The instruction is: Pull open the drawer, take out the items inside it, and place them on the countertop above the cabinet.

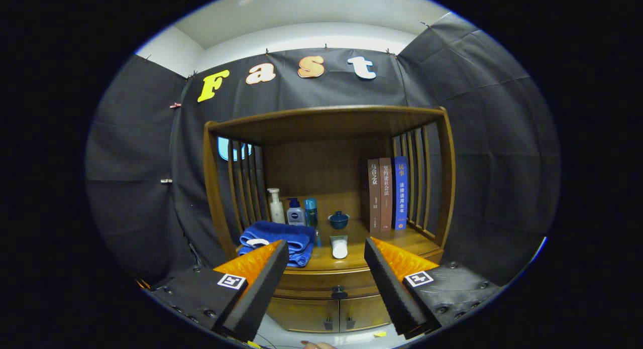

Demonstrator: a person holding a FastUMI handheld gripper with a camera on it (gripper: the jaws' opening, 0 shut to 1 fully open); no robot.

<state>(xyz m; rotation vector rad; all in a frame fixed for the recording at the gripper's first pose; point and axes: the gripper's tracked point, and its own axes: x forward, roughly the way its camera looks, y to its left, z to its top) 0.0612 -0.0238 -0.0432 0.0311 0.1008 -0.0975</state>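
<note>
Drawer [326,281] with knob [339,292] sits flush-closed under the table [361,258], contents hidden; tongs [326,261] released, spread wide short of it; towel [281,237], tube [339,247], bottles [294,211] already on top — fits start or finish.

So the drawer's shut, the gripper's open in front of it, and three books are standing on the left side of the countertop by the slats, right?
Not quite: the gripper view shows the three books standing on the right side of the countertop, by the right slats. The rest holds: the drawer is shut, and the gripper is open in front of it.
</note>
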